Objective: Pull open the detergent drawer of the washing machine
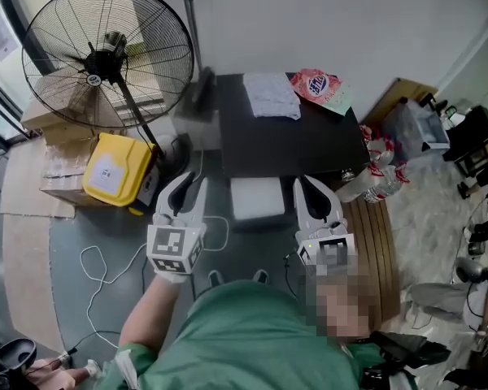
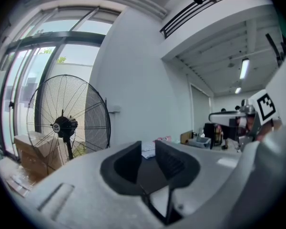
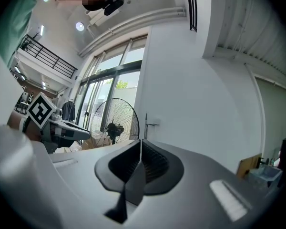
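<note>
A black-topped machine (image 1: 285, 149) stands against the white wall, seen from above, so its front face is hidden. A white square part (image 1: 256, 198) juts out below its front edge; I cannot tell whether it is the drawer. My left gripper (image 1: 187, 184) hovers level just left of that part, its jaws a narrow gap apart with nothing between them (image 2: 148, 149). My right gripper (image 1: 313, 184) hovers just right of it, short of the machine, with its pads (image 3: 141, 149) pressed together and empty. Neither gripper touches the machine.
A white cloth (image 1: 271, 96) and a pink packet (image 1: 319, 86) lie on the black top. A big floor fan (image 1: 106, 55), a yellow case (image 1: 116, 169) and cardboard boxes (image 1: 57, 165) stand at the left. A cable (image 1: 106, 275) trails on the floor. Bottles (image 1: 378, 181) and a wooden board (image 1: 374, 242) lie at the right.
</note>
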Demonstrator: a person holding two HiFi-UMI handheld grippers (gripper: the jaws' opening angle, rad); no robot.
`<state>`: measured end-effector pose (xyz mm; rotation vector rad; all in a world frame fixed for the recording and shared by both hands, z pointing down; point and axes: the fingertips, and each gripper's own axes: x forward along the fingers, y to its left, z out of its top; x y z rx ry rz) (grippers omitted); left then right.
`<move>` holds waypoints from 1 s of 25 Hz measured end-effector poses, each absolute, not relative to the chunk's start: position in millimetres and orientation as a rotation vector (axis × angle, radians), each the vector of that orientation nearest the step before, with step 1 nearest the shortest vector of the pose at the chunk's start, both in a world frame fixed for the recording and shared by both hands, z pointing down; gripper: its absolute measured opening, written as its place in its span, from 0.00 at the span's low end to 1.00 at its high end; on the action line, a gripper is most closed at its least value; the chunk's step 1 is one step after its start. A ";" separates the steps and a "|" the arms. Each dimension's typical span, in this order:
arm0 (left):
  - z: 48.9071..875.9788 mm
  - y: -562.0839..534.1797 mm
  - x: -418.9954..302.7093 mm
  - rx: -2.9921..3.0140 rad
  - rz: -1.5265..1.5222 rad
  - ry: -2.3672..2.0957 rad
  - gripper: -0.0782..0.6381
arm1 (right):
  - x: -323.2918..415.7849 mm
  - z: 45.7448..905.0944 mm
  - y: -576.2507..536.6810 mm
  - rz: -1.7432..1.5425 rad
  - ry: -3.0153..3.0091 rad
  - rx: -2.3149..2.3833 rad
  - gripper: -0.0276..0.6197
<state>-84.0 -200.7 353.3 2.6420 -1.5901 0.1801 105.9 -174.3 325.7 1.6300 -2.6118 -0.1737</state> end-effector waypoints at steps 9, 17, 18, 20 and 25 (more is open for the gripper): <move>356.5 -197.1 -81.4 2.637 0.197 -1.592 0.23 | 108.2 326.0 -170.8 -0.169 -2.619 1.622 0.06; 356.2 -196.4 -79.2 2.635 0.195 -1.594 0.23 | 111.0 326.7 -169.6 -0.138 -2.617 1.638 0.06; 355.9 -195.8 -78.9 2.635 0.195 -1.595 0.23 | 111.4 326.4 -169.0 -0.140 -2.619 1.637 0.06; 354.9 -194.5 -77.8 2.636 0.195 -1.597 0.23 | 112.0 325.8 -167.7 -0.145 -2.624 1.634 0.06; 355.1 -192.0 -77.2 2.636 0.196 -1.599 0.22 | 111.7 324.9 -165.0 -0.156 -2.632 1.627 0.06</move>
